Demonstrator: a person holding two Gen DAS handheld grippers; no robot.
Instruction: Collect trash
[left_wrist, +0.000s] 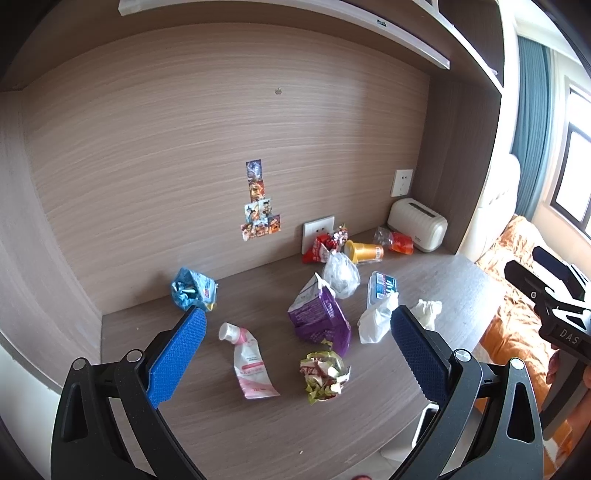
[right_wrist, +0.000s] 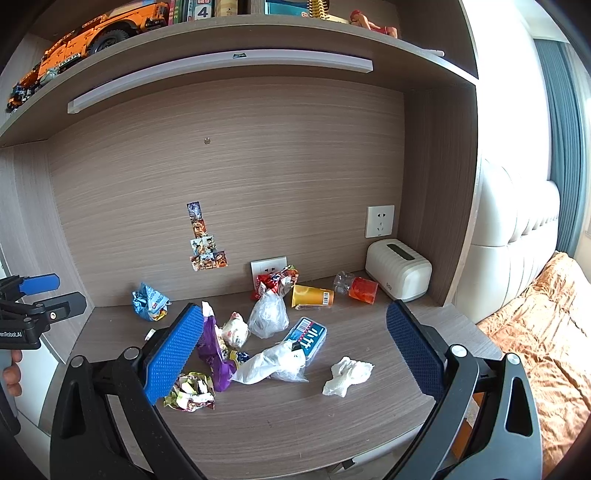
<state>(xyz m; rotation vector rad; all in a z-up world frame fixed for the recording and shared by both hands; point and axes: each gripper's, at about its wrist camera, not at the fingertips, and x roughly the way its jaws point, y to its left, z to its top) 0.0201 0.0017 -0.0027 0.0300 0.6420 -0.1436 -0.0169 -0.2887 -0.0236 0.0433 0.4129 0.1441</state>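
Both grippers wide, holding nothing, above the trash on the counter (right_wrist: 295, 435)

Left gripper (left_wrist: 297, 328), right gripper (right_wrist: 295, 332): the tissue (right_wrist: 347, 374) looks light and soft, so pinch its middle.

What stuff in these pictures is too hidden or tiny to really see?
- Pink tube: in the right wrist view the gripper's blue finger covers nearly all of it.
- Trash bin: none shows in either view.
- Print on the orange cup: too small to read.
- Purple bag: what is inside cannot be seen.
- White object below the desk edge: mostly hidden by the left gripper.
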